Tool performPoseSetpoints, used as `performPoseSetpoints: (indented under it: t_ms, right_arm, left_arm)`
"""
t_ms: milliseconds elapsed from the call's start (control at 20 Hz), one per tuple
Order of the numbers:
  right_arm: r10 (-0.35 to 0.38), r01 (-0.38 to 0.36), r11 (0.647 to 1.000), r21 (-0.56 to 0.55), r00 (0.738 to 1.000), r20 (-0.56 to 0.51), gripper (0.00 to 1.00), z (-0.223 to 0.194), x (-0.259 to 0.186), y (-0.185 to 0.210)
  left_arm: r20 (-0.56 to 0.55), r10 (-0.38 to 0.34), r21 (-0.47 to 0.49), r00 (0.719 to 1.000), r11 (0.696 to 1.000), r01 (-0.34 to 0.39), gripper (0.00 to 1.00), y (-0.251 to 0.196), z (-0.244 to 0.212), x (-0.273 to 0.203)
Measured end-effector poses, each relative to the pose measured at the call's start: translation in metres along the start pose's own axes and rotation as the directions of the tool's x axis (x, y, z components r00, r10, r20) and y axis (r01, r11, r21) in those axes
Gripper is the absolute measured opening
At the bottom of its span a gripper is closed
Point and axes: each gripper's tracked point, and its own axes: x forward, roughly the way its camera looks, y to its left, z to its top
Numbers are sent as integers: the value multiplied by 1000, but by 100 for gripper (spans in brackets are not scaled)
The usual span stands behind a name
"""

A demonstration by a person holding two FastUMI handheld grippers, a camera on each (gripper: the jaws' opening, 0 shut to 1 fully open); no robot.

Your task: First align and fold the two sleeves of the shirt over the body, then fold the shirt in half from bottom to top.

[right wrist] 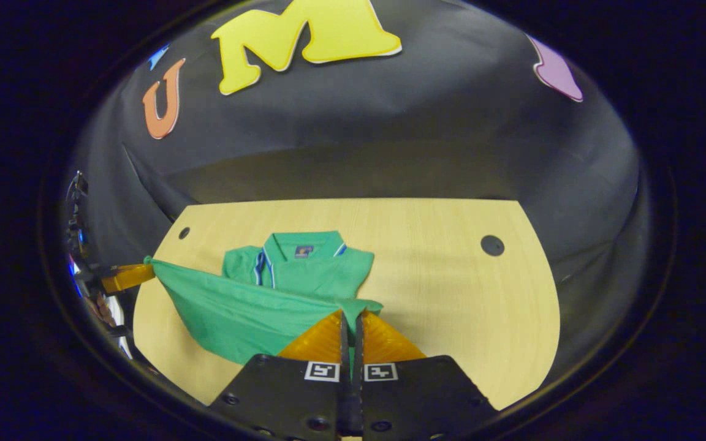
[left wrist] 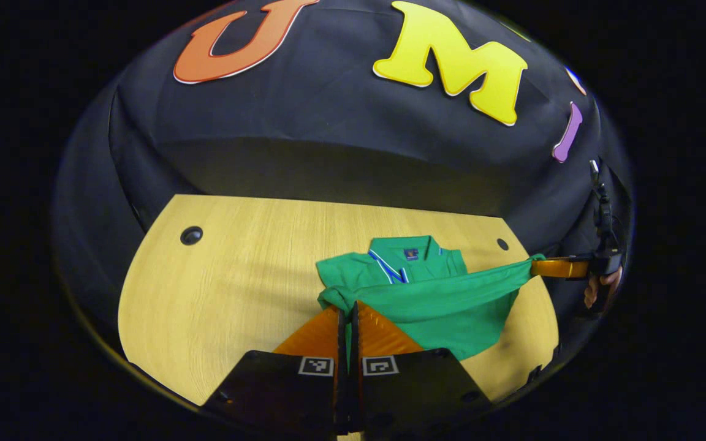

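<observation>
Green soft knit shirt (left wrist: pixel 432 294), hem lifted off pale wood-grain worktop (left wrist: pixel 224 294). Left gripper (left wrist: pixel 348 312) pinched tight on one hem corner, right gripper (right wrist: pixel 351 321) on the other; cloth taut between. Collar lies flat beyond. Round cable holes (right wrist: pixel 492 245) farther; black cloth wall behind.

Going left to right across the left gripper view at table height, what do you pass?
Dark round hole in the light wooden table → left gripper clamping the green polo shirt → small hole → right gripper → hand.
</observation>
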Motion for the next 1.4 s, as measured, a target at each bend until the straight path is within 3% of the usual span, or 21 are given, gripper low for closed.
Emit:
performPoseSetpoints:
  t_ms: [350, 700, 900, 1050, 1100, 1150, 1200, 1300, 1400]
  right_arm:
    - [-16, 15, 1000, 15, 994, 104, 0, 41, 74, 0]
    - [-21, 20, 1000, 11, 990, 140, 0, 58, 122, 0]
    - [-24, 22, 999, 23, 995, 98, 0, 44, 141, -6]
    - [-43, 42, 999, 11, 996, 73, 6, 31, 148, -11]
    - [-46, 46, 999, -2, 996, 77, 11, 28, 144, -12]
    - [-47, 49, 999, -13, 995, 82, 32, 23, 144, -12]
    - [-40, 42, 999, -23, 996, 84, 53, 20, 140, -10]
    - [-61, 65, 997, -41, 994, 87, 96, 9, 132, -9]
    - [-77, 87, 993, -79, 990, 121, 93, 4, 115, -6]
  left_arm:
    - [150, 66, -17, 986, 998, -64, 4, 10, 32, 75]
    - [190, 111, 23, 976, 993, -118, 5, 23, 42, 123]
    - [104, 141, 33, 985, 989, -145, 12, 32, 15, 148]
    - [29, 141, -5, 990, 990, -141, 21, 29, -6, 150]
    - [12, 144, -20, 990, 989, -143, 43, 29, -11, 149]
    - [10, 155, -35, 988, 987, -154, 65, 33, -12, 145]
    - [20, 177, -47, 984, 983, -176, 81, 37, -10, 142]
    - [41, 200, -68, 979, 978, -197, 96, 43, -4, 130]
    - [49, 220, -82, 974, 973, -216, 99, 45, 0, 114]
